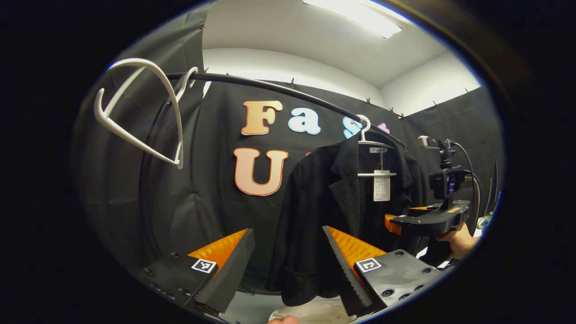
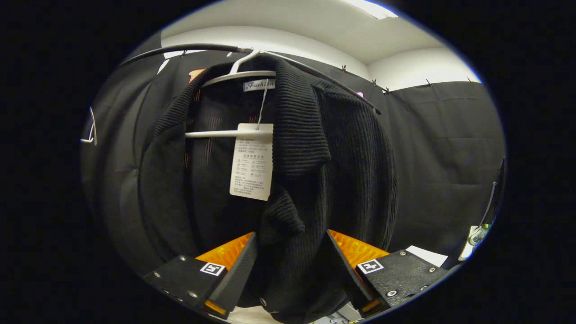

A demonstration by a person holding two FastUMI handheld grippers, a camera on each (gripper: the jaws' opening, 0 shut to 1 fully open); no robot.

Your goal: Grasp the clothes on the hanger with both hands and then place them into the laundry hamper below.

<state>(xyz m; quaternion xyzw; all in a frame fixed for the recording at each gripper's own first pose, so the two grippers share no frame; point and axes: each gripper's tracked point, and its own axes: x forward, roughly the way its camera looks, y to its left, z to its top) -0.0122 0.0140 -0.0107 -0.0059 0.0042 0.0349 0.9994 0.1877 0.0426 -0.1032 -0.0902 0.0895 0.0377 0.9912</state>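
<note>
My left gripper sits at the bottom of the left gripper view with its jaws spread wide and nothing between them. The black jacket hangs right of centre in that frame, beyond the jaws; its lower hem falls into the gap between my two fingers, but I cannot tell that either finger touches the cloth. The jacket is on a white hanger hooked over a dark rail that runs from the upper left down toward the right. An empty white hanger hangs on the same rail in the upper left, well apart from the jacket. At the right of that frame my right gripper is held by a hand just beside the jacket's far edge. In the right gripper view my right gripper is at the bottom, jaws also wide apart and holding nothing. The jacket fills the middle of that frame, very near, with its ribbed front hanging down between my fingers. A white paper tag dangles from the collar at centre, over the hanger's lower bar.
</note>
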